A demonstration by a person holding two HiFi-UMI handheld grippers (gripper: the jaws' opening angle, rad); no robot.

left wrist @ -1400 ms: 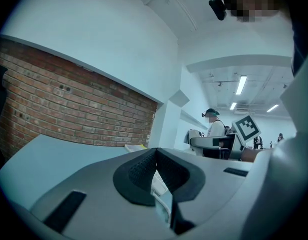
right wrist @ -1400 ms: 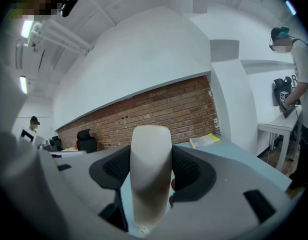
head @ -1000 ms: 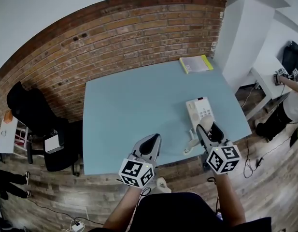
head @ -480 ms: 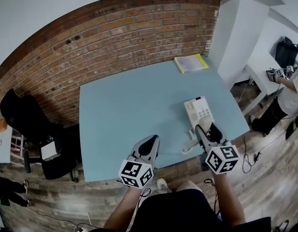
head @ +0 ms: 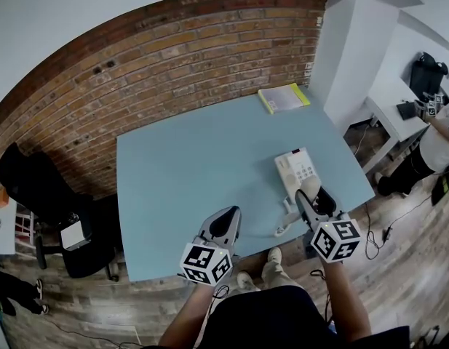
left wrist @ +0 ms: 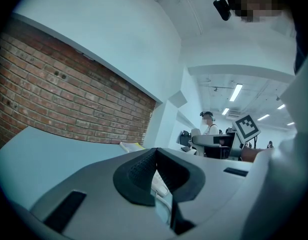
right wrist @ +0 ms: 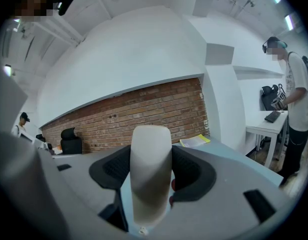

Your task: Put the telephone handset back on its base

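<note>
A white telephone base [head: 295, 168] with a keypad sits on the light blue table [head: 195, 173] near its right front corner. My right gripper [head: 316, 196] is shut on the white handset [head: 308, 189], held just in front of the base near the table edge. A coiled cord [head: 285, 222] hangs from it to the table. In the right gripper view the handset [right wrist: 151, 169] stands upright between the dark pads [right wrist: 191, 171]. My left gripper [head: 225, 215] hovers over the front edge, shut with nothing in it. Its pads [left wrist: 139, 171] meet in the left gripper view.
A yellow-edged book [head: 283, 97] lies at the table's far right corner. A brick wall [head: 173, 49] runs behind the table. A black chair [head: 42, 187] stands to the left. A white pillar [head: 355, 42] and a person at a desk [head: 435, 133] are on the right.
Both grippers keep nearly the same place, and the right one still holds the handset. The head view has drifted, so the table and phone sit slightly further left.
</note>
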